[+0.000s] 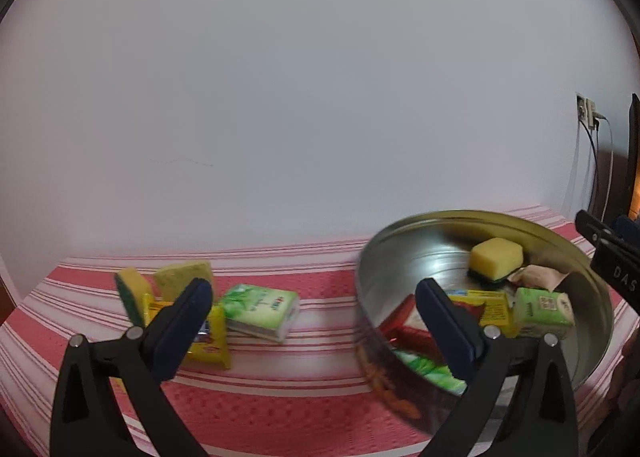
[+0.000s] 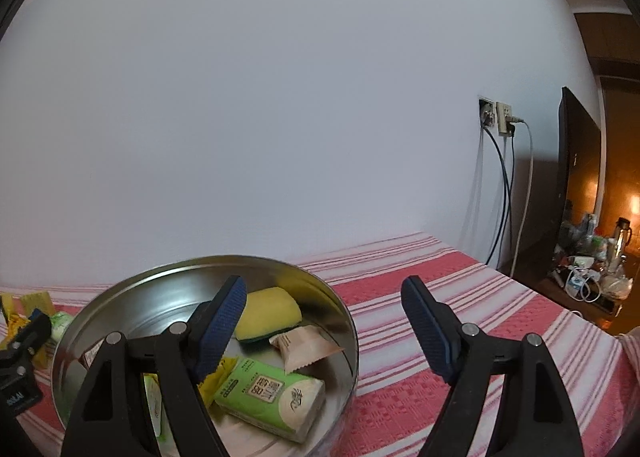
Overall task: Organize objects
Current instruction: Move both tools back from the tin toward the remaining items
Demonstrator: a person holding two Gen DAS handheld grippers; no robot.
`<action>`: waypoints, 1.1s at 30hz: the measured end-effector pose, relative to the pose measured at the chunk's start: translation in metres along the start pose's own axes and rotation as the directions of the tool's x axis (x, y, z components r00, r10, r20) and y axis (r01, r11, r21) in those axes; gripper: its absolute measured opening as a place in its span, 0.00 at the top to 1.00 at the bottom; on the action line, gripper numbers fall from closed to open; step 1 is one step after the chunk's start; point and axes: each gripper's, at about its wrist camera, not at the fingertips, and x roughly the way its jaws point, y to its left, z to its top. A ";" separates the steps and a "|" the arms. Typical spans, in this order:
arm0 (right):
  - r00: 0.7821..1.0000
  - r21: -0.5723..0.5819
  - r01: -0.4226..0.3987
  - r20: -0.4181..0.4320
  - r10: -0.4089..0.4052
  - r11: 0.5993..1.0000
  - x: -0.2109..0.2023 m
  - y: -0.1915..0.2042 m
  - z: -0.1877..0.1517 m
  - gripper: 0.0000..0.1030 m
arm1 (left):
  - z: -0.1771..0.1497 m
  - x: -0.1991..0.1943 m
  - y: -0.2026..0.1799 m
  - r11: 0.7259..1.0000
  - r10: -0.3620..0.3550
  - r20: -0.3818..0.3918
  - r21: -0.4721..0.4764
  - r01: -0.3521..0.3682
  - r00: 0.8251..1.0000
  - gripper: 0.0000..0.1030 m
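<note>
- Tongs first: the left tongs [image 1: 316, 331] are spread wide with nothing between the fingers. The right tongs [image 2: 324, 331] are wide apart too, and they grip nothing.
- Left tongs hang over the cloth [image 1: 280, 397], between the loose pile and the tin [image 1: 596, 297]. One finger is in front of a yellow packet [image 1: 214, 341], the other is in front of the tin's near wall.
- Right tongs hang by the tin's right side. One finger is above the things in the tin, the other is above bare striped cloth.
- Things already in the tin: a sponge [image 2: 268, 313], a beige packet [image 2: 306, 345], a green tissue pack [image 2: 272, 397], and some red and yellow packets (partly hidden).
- Things not yet in: two sponges [image 1: 160, 285], the yellow packet and another tissue pack [image 1: 262, 311], all lying close together on the cloth left of the tin.
- My guess at the step: part way done, and a hand is free to fetch the next thing.
- Next move, I think: the left tongs go down to the tissue pack, since it is nearest, and squeeze its long sides. It is soft, so a light squeeze should do.
- Room: lots of bare cloth right of the tin. The wall [image 2: 280, 117] stands close behind.
- Edges to watch: the tin's raised rim (lift over it), and the table's right edge, where cords [image 2: 508, 193] hang.
</note>
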 end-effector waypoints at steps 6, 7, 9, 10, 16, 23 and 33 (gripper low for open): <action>1.000 -0.009 0.020 0.013 -0.020 1.000 -0.012 0.009 -0.005 0.21 | -0.002 -0.004 0.020 1.000 0.009 -0.009 -0.017 -0.009 1.000 0.00; 0.999 -0.006 0.028 0.016 -0.028 1.000 -0.014 0.010 -0.006 0.21 | -0.003 -0.004 0.024 1.000 0.002 -0.013 -0.023 -0.002 1.000 0.00; 0.999 0.010 0.033 0.015 -0.033 0.999 -0.020 0.009 -0.008 0.21 | -0.005 -0.008 0.030 1.000 0.000 -0.013 -0.024 0.000 1.000 0.00; 0.999 0.018 0.033 0.012 -0.033 0.999 -0.021 0.010 -0.009 0.21 | -0.005 -0.010 0.034 1.000 0.002 -0.012 -0.025 -0.002 1.000 0.00; 1.000 0.026 0.030 0.005 -0.030 0.999 -0.033 0.023 -0.014 0.21 | -0.008 -0.012 0.057 0.999 -0.008 -0.023 -0.041 0.007 1.000 0.00; 1.000 -0.009 0.008 0.004 -0.008 1.000 -0.041 0.051 -0.017 0.21 | -0.014 -0.012 0.087 0.997 -0.005 -0.048 -0.076 0.001 0.999 0.00; 0.998 0.015 -0.065 -0.021 0.065 0.998 -0.041 0.097 -0.019 0.21 | -0.020 -0.003 0.129 0.993 -0.014 -0.082 -0.116 0.004 0.997 0.00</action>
